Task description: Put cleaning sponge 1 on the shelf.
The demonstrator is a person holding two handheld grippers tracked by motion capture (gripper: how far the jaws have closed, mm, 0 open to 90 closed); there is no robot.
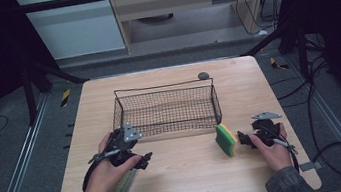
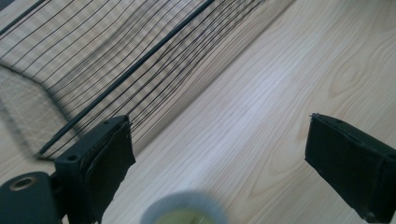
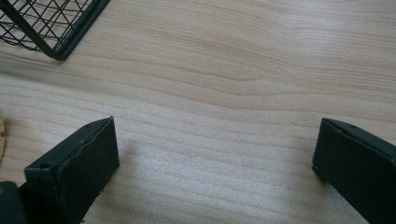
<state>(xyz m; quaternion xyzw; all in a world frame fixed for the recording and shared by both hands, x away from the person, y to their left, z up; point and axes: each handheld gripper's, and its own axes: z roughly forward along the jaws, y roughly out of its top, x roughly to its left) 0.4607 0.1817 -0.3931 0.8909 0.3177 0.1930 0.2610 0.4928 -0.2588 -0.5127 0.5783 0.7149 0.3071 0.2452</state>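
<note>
One pale wooden table sits on grey floor in a dim room. On it my wire basket lies long axis left to right. A sponge stands on edge beside my right gripper, jaws wide. My left gripper gapes over a cup.

High view is pretty dim, dark at both sides, with the desk as the one evenly lit patch and only soft shadows. Left gripper view has the basket mesh smeared and a blurry cup rim. Right gripper view is sharper.
</note>
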